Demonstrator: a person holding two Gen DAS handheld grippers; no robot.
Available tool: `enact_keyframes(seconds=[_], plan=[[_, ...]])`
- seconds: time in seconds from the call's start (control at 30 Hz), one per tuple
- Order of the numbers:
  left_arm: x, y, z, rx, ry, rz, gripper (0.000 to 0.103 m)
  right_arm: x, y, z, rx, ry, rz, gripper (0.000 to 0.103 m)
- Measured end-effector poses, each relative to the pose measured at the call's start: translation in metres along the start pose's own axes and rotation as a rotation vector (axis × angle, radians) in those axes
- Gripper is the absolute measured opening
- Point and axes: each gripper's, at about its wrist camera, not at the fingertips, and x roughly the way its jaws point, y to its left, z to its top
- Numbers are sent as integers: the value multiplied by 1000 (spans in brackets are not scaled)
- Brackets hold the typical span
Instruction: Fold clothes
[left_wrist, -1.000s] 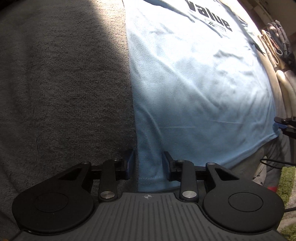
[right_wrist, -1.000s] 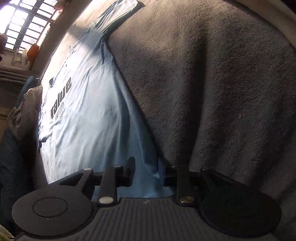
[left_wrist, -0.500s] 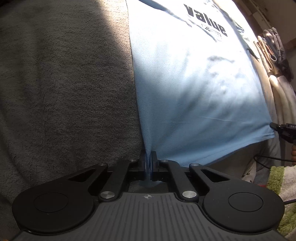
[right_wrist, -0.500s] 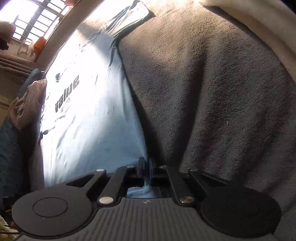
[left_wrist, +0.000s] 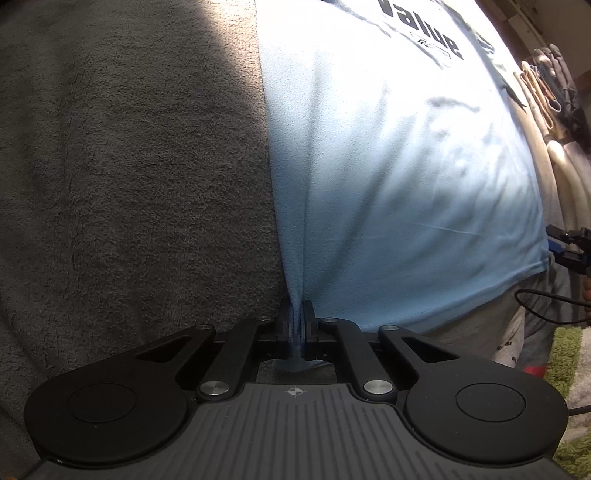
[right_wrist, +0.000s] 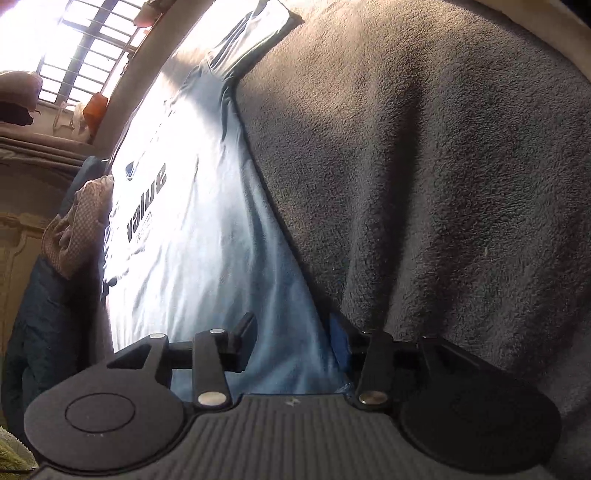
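Blue shirt (left_wrist: 388, 192) is laid flat on a grey blanket (left_wrist: 129, 166). Its near hem corner is pinched by the left tongs (left_wrist: 295, 328). The right tongs (right_wrist: 291, 343) have just been opening, hem between, unpinched. One-sided lifting would likely skew the fold.

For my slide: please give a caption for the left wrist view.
Left gripper pinches the hem corner of the light blue T-shirt lying on a grey blanket.

Smooth matt cloth T-shirt (left_wrist: 388, 177) lies on a rough, fuzzy grey fleece blanket (left_wrist: 129, 166)
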Motion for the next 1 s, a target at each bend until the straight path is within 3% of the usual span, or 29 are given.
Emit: enact_keyframes(seconds=[0.03, 0.07, 0.13, 0.27, 0.37, 0.47, 0.6, 0.67, 0.73, 0.87, 1.0], plan=[[0, 0, 0, 3, -2, 3, 2, -1, 4, -4, -16, 8, -22, 14], [0, -2, 0, 9, -4, 9, 2, -1, 8, -8, -32, 17, -45, 4], [-7, -2, 3, 3, -11, -11, 1, -2, 16, -15, -64, 34, -90, 4], [-39, 0, 0, 58, -69, -78, 1, -46, 39, -2, -123, -91, -55, 4], [-28, 10, -10, 45, -2, -48, 1, -33, 29, -8, -94, 12, -136, 4], [-24, 13, -6, 22, -18, -50, 1, -27, 25, -9, -65, 14, -142, 4], [-24, 11, -8, 74, 5, -10, 1, -29, 32, -9, -110, 6, -154, 4], [-35, 15, -4, 46, -23, -29, 1, -34, 35, -9, -110, -12, -144, 4], [-44, 13, -5, 80, -45, -28, 1, -37, 37, -10, -123, -19, -143, 4], [-13, 11, -10, 103, 41, -1, 1, -16, 16, -17, -85, 40, -193, 4], [-3, 4, -8, 157, 46, 23, 3, -8, 2, -17, -42, 63, -187, 6]])
